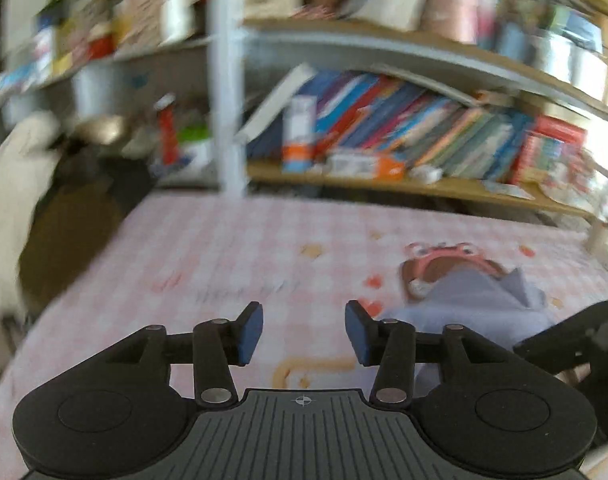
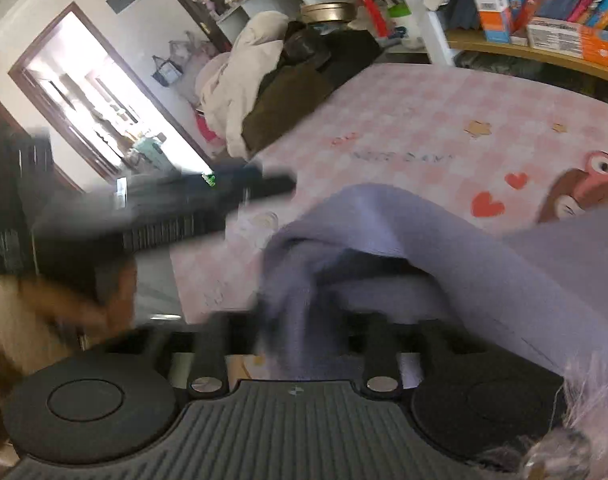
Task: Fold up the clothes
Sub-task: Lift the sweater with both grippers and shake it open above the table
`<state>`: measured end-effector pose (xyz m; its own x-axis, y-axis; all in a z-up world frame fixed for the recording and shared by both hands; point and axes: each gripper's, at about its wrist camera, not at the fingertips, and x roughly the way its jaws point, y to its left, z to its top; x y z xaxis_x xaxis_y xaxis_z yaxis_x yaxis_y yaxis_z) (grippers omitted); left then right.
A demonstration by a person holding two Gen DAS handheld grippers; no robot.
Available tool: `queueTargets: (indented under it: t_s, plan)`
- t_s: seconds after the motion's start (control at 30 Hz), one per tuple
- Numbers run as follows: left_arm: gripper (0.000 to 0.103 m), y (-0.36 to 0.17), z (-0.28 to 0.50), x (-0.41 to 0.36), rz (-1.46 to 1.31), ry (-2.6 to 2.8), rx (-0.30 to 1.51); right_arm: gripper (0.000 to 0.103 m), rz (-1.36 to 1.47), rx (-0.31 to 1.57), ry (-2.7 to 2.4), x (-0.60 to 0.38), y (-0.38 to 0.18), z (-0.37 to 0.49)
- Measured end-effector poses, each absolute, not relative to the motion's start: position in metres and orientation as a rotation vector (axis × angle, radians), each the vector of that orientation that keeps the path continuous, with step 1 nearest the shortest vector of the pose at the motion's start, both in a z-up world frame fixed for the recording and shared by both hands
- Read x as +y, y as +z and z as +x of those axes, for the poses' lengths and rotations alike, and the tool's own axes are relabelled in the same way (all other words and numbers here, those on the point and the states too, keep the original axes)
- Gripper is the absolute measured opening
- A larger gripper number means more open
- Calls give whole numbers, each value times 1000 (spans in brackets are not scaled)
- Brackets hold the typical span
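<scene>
Here the lavender garment (image 2: 443, 248) lay bunched on the bed's (image 1: 224, 248) near right. The left gripper (image 1: 304, 330) stood released; the right gripper's (image 2: 300, 336) state was hidden under draped cloth, which might snag and undo the fold.

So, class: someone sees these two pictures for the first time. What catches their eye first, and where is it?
The lavender garment lies bunched in the foreground on the pink checked bedsheet, draped over the right gripper. Behind the bed, a shelf of bright books fills the background. The left gripper hovers open and empty over the sheet.

free: pink checked sheet (image 1: 224, 256) | blocked: bookshelf (image 1: 383, 184), clothes pile (image 2: 264, 92)
</scene>
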<state>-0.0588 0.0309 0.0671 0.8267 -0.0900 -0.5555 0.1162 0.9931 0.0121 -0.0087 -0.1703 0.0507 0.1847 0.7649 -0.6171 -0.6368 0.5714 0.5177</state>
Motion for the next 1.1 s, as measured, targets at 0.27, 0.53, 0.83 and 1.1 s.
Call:
queueTargets:
  t_s: [0.27,0.53,0.83,1.1]
  plan:
    - [48,62,-42,-77,405,-616,591,54,328,970,664,-291,43,-38]
    - [49,-3,-52,-172,894,-764,612,54,471,942,406,-348,26,-50]
    - [10,65,-13,-108,432,-528,495,54,452,969,398,-340,20,-47]
    - [17,66,59,61,115,132,648,39,351,1009,389,-314,14,-32]
